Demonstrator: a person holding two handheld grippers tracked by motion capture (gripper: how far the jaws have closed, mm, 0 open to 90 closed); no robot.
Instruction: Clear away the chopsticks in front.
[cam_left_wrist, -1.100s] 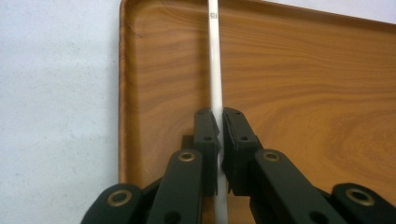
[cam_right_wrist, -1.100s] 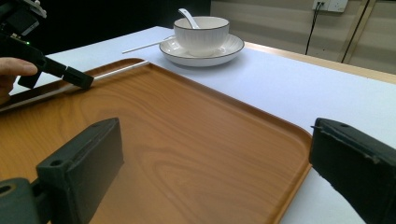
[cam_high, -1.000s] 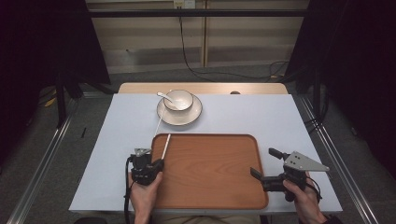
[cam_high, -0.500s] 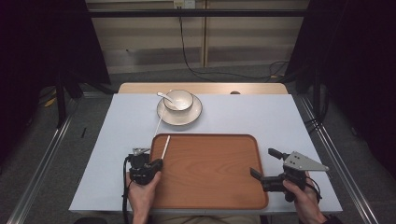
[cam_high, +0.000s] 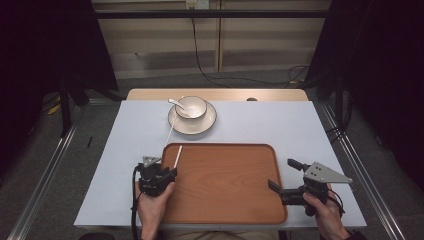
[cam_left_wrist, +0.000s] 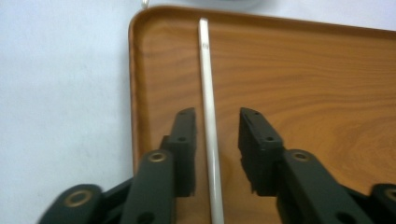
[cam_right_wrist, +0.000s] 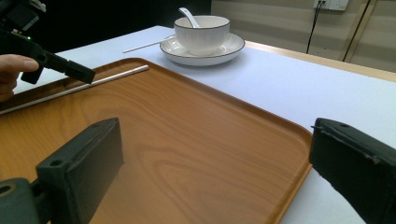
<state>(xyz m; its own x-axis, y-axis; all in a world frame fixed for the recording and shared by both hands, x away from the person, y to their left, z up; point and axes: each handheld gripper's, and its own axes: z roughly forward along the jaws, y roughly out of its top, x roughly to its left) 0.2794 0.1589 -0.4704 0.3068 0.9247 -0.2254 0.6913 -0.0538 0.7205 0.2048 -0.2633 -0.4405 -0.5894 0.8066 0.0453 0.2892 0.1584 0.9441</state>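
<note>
Left hand-held gripper: jaws are standing apart and have just been opening; the white chopstick is lying between them with a gap on each side, no longer pinched.
Chopstick place: it is resting on the wooden tray, along its left edge, in the lower left of the high view.
Long axis: it is running away from the left jaws toward the bowl on the saucer, upper centre.
Second chopstick: lying on the table beside the saucer.
Right hand-held gripper: jaws are gaping wide, empty, at the tray's right rim, well apart from the stick.
Nearer hand: the left.
</note>
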